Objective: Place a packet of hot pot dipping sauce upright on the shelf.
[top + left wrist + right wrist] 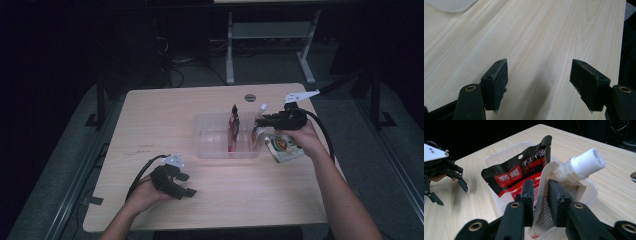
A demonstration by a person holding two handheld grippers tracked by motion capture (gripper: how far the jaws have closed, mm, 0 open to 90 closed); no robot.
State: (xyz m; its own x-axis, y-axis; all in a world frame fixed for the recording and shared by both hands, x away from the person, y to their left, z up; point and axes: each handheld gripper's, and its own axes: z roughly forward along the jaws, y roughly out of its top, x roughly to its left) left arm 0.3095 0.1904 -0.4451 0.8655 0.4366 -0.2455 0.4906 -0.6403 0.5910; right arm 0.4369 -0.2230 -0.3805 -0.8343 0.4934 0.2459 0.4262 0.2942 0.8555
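Note:
A clear plastic container (pixel 210 145) stands mid-table with a black and red packet (pixel 233 125) upright inside it. My right gripper (pixel 260 121) is at the container's right end. In the right gripper view its jaws (pixel 541 187) stand either side of a white spout pouch (pixel 564 173) with a ribbed cap, with a thin gap at the left pad. The black and red packet (pixel 519 175) leans just behind. My left gripper (pixel 186 184) rests near the table's front left, and its jaws (pixel 539 85) are wide apart over bare wood.
A printed green and orange pouch (pixel 284 145) lies on the table under the right hand, beside the container. A round grommet (pixel 250 97) sits near the table's far edge. Behind the table stands another desk's white frame (pixel 230 50). The floor around is dark.

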